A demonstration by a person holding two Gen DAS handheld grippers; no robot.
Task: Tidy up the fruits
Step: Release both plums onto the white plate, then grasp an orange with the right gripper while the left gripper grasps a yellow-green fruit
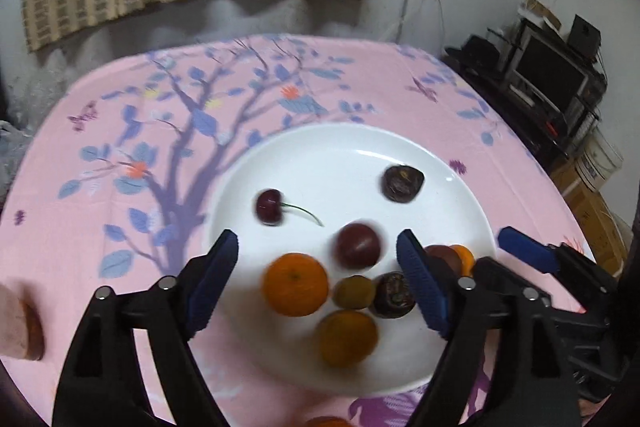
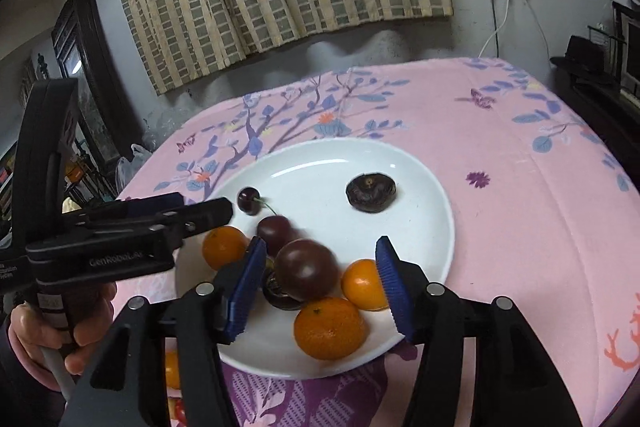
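A white plate is sitting on the pink floral tabletop, carrying most of the fruit in a cluster at its near edge: oranges, a dark plum, a cherry with its stem, and dark wrinkled fruits, one of them lying alone toward the far right of the plate.

The right tool is hovering over that cluster with its jaws parted and nothing pressed between the pads; the plum is lying directly ahead in the gap, with an orange just beside the right-hand pad and another orange nearer. The left tool is standing released too, wide apart, gripping nothing, with a second plum and an orange lying between its fingers' lines.

Judging by this, the right tool is the better placed for the large plum: it is lying straight ahead and slightly below, round, so no long axis is dictating the wrist's roll. The crowding neighbours are the likely nuisance.
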